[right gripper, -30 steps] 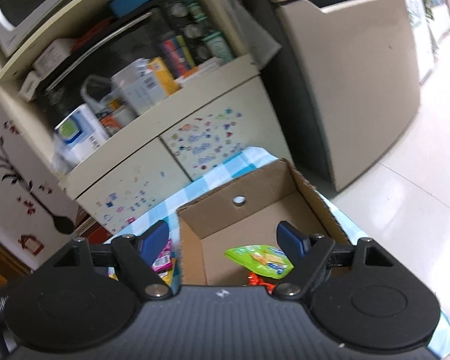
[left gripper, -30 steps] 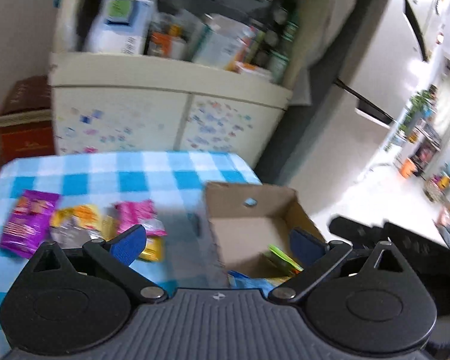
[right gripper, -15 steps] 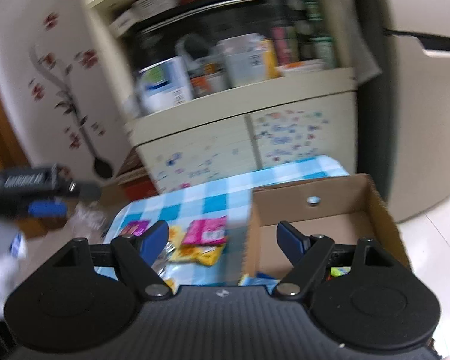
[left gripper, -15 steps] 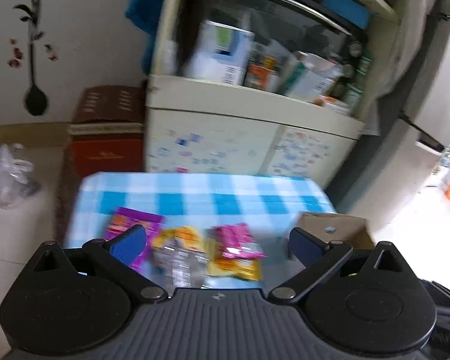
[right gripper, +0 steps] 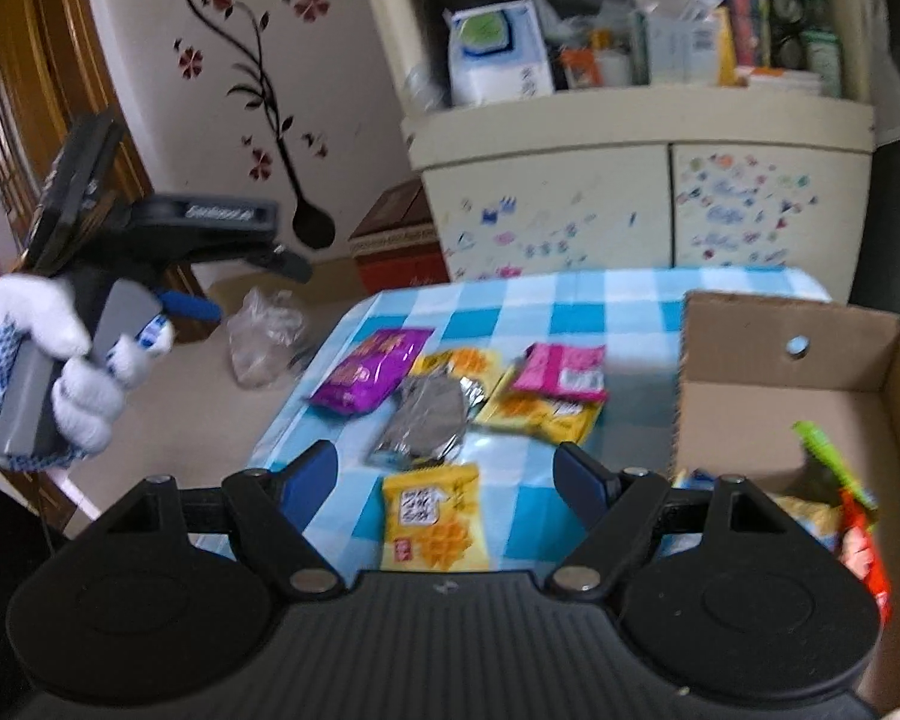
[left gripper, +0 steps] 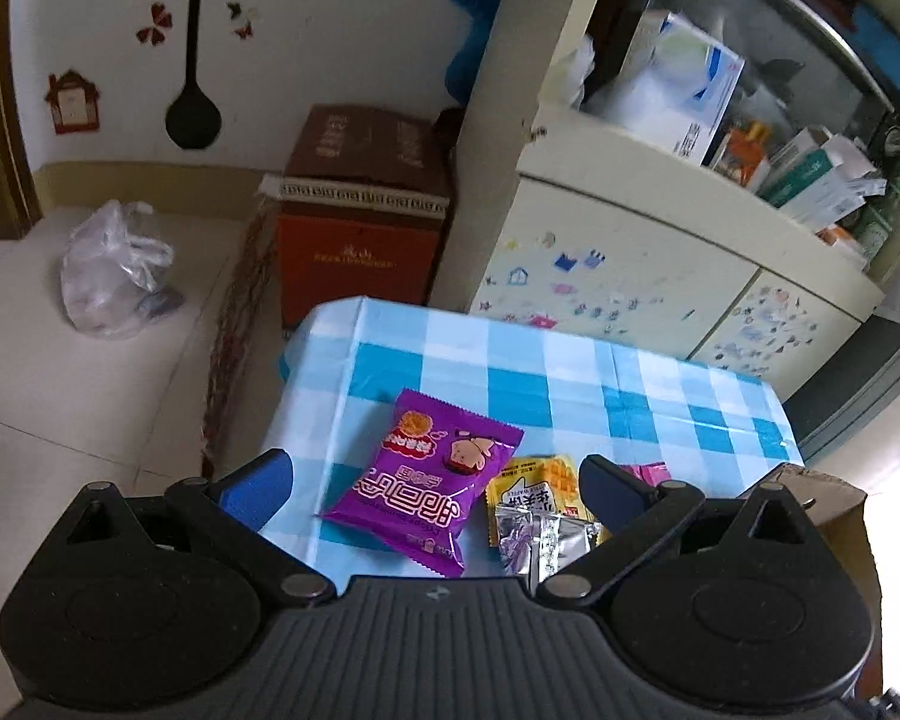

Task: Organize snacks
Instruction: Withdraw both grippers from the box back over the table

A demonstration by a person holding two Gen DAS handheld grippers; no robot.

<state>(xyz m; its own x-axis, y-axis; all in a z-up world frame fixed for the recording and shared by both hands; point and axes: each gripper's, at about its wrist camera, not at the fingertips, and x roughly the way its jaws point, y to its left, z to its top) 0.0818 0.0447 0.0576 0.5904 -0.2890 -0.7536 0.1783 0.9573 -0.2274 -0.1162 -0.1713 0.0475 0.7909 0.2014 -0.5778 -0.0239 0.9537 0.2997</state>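
Right gripper (right gripper: 444, 471) spread wide and empty above a yellow waffle packet (right gripper: 432, 519), left gripper (left gripper: 432, 483) likewise gaping over the purple packet (left gripper: 429, 489), silver, yellow and pink packets (right gripper: 561, 372) clustered mid-cloth, cardboard box (right gripper: 768, 360) at right holding several snacks, sticker-covered cabinet (right gripper: 642, 204) beyond.

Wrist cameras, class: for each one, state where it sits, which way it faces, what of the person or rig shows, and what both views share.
Left wrist: behind the open left gripper, looking down at the purple packet on the checked table.
Right wrist: behind the open right gripper, facing the table, cardboard box and the gloved left hand.
Shared: purple packet, silver packet, cabinet.
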